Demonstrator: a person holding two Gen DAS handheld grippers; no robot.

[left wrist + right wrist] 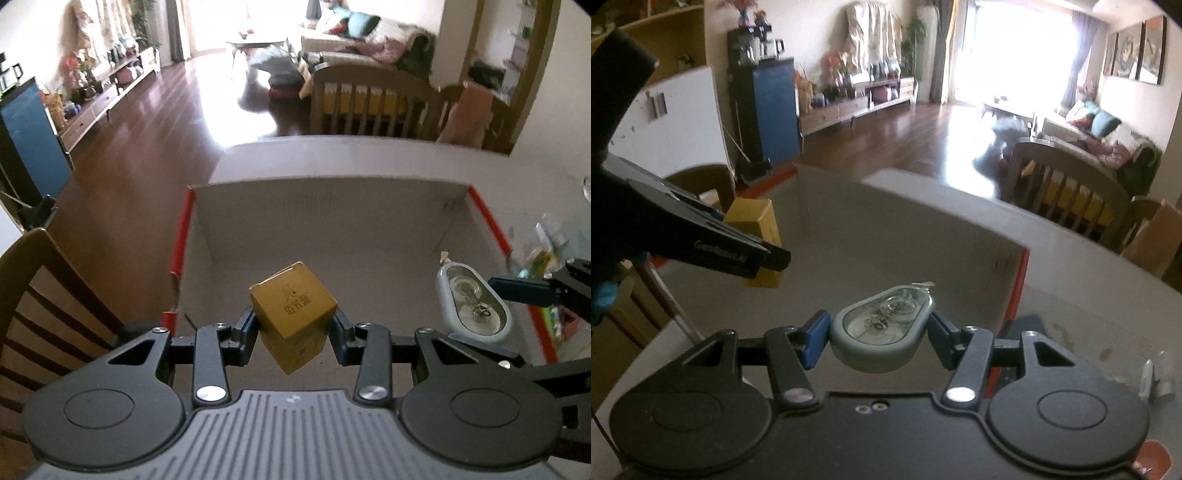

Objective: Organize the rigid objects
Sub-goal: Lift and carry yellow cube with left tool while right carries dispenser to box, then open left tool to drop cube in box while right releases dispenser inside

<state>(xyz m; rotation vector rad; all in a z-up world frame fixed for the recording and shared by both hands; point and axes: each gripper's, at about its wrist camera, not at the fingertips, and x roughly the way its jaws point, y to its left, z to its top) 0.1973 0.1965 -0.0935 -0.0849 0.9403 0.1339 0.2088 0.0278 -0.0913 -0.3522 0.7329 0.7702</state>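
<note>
My left gripper (293, 326) is shut on a small yellow-brown carton (293, 310) with printed characters, held tilted above an open cardboard box (332, 229) with red-taped edges. In the right wrist view the same carton (764, 225) shows at the left behind the left gripper's dark finger. My right gripper (879, 332) is shut on a grey teardrop-shaped case with a clear lid (882, 328), over the box's right part. That case (472, 306) also appears at the right of the left wrist view. The box interior (886, 236) looks bare.
The box sits on a pale table (332, 155). Wooden chairs stand at the left (55, 306) and beyond the table (369, 99). Glassware and small items (546, 247) crowd the table to the box's right. Small white objects (1156, 376) lie at the right.
</note>
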